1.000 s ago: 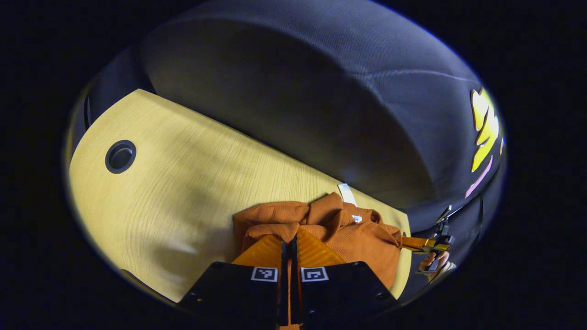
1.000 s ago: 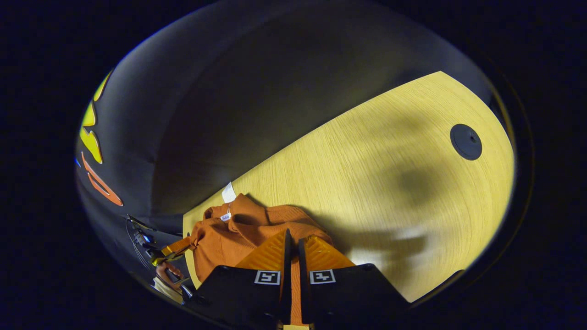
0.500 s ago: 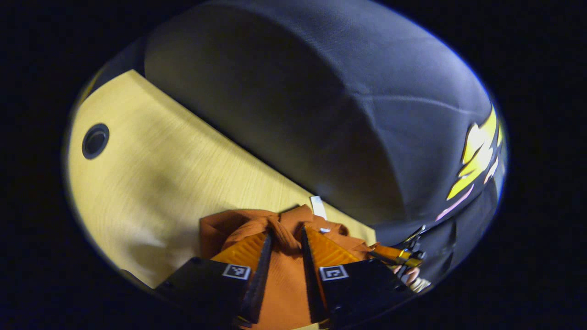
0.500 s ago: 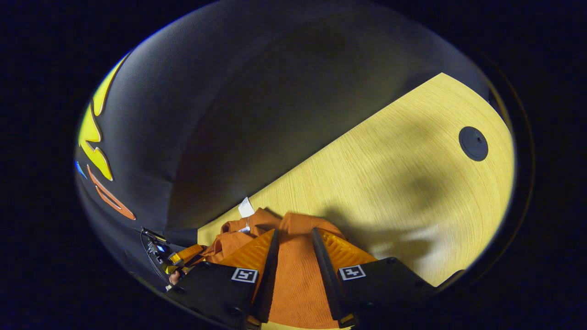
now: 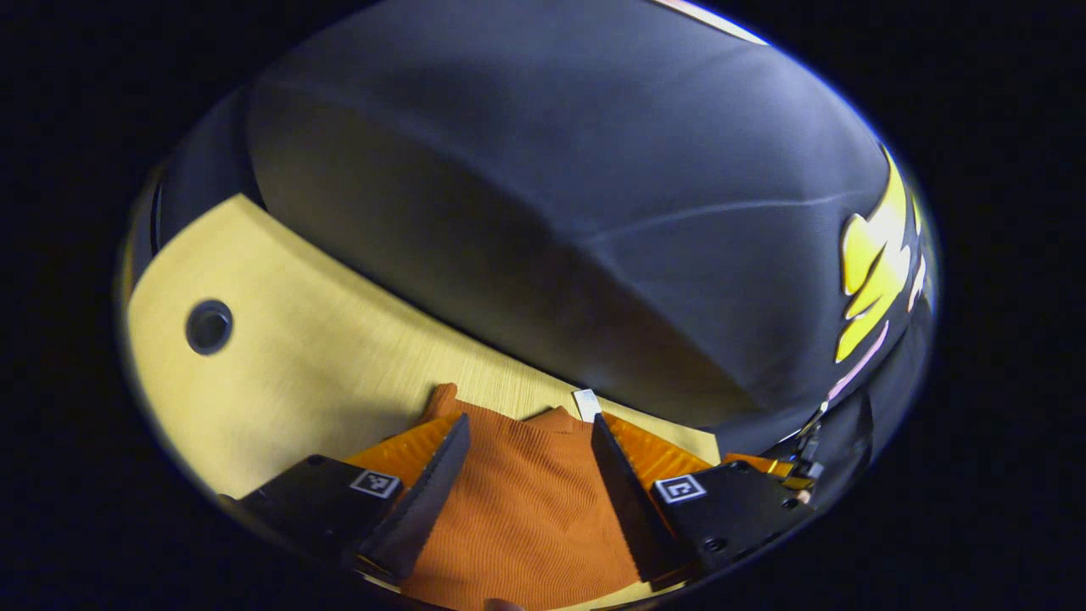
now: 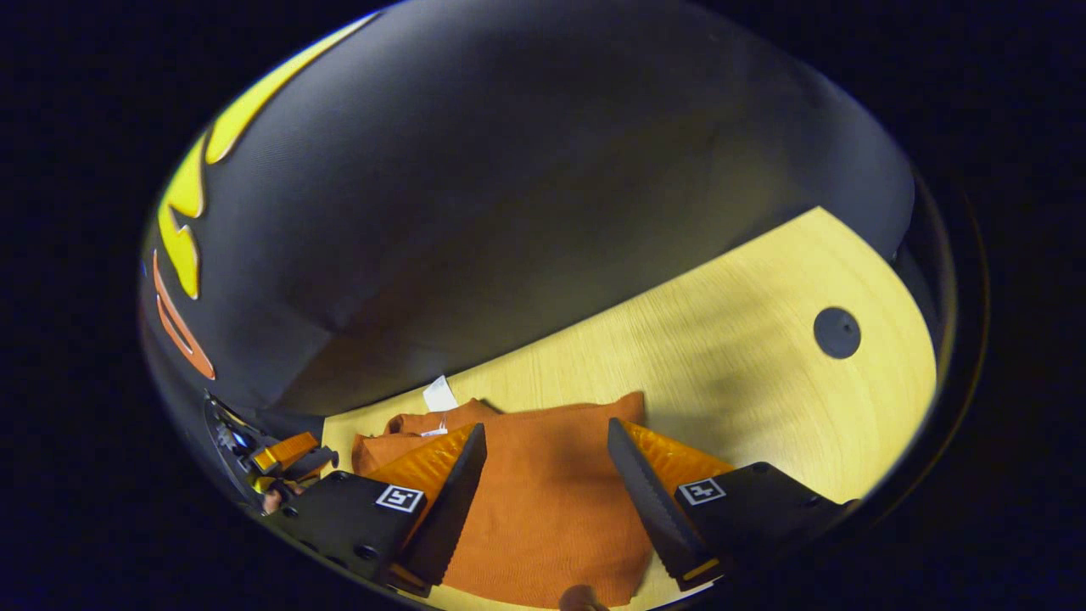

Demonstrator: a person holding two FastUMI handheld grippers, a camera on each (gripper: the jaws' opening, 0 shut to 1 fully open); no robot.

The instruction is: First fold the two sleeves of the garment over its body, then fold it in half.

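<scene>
With both pairs of fingers spread wide and gripping nothing, the left gripper (image 5: 526, 424) and right gripper (image 6: 547, 433) hover over the orange garment (image 6: 543, 501), which lies bunched on the pale wooden table (image 6: 721, 356), white tag (image 6: 439, 394) near the far edge.

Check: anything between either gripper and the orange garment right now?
Nothing visible. The left gripper and the right gripper are both open, and the orange garment lies on the table directly between each one's fingers.
</scene>
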